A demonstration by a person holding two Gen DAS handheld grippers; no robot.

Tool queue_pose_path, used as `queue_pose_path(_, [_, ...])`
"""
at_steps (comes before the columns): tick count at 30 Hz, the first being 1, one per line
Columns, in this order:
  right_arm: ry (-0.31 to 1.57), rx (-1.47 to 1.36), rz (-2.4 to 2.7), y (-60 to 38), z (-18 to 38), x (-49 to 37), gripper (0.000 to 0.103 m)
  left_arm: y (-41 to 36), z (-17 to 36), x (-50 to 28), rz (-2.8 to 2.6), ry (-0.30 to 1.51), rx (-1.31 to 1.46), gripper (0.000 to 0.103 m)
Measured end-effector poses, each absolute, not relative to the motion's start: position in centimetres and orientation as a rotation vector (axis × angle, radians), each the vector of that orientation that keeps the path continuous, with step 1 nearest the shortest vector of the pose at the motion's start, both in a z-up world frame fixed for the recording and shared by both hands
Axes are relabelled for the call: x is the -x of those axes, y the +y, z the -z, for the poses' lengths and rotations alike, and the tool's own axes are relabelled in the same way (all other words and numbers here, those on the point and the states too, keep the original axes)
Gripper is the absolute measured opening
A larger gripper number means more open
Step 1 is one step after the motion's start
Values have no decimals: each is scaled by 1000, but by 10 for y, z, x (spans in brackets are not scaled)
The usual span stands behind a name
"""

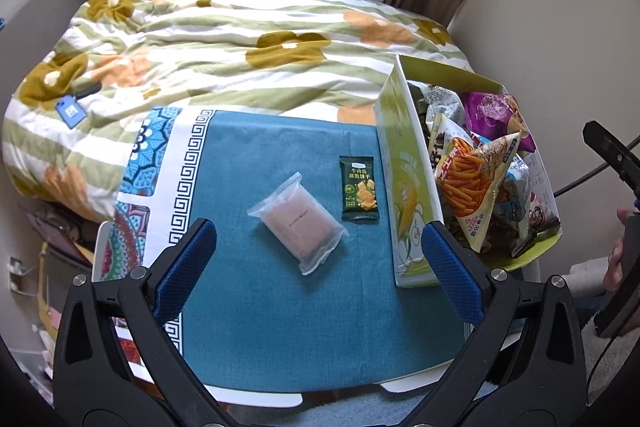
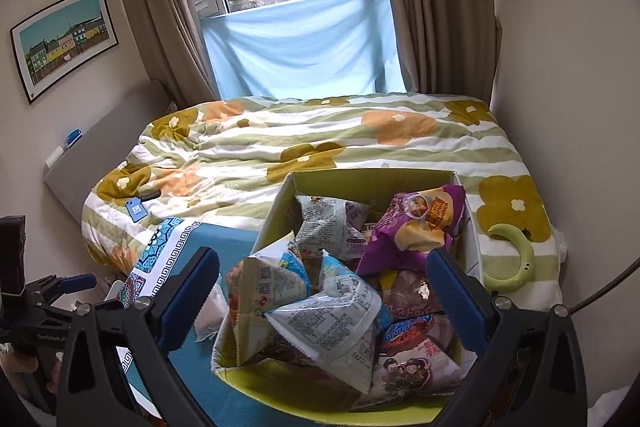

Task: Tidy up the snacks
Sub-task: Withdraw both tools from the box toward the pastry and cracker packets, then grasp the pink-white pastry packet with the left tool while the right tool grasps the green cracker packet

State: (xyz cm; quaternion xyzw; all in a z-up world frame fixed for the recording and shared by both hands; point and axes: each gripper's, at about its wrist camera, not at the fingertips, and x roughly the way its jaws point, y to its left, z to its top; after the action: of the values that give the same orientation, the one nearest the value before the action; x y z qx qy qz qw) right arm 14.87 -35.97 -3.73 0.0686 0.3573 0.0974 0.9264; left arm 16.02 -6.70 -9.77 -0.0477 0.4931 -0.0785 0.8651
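My left claw (image 1: 318, 263) is spread wide and holds nothing, hanging above the teal cloth (image 1: 280, 299) that covers the bench. Between its fingers, down on the cloth, lie 2 loose snacks: a clear-wrapped pink cake (image 1: 298, 223) and, just beside it toward the box, a dark green cracker packet (image 1: 359, 188). They lie apart, not touching. The yellow-green box (image 1: 404, 187) stands at the cloth's right edge, stuffed with snack bags, an orange stick-snack bag (image 1: 474, 183) poking up in front. My right claw (image 2: 322, 297) is also spread and empty, poised over that box (image 2: 372, 177), where a purple bag (image 2: 416, 227) and a silver bag (image 2: 340, 331) sit on top. Behind is the bed's flowered quilt (image 2: 320, 143).
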Motion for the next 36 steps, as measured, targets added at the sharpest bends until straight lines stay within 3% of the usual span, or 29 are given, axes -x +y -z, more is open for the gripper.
queue_pose_path(20, [776, -162, 32, -201, 77, -125, 103, 16, 149, -216, 428, 1160, -17, 102])
queue_pose_path(36, [926, -237, 157, -169, 180, -85, 103, -79, 241, -237, 750, 1190, -316, 102])
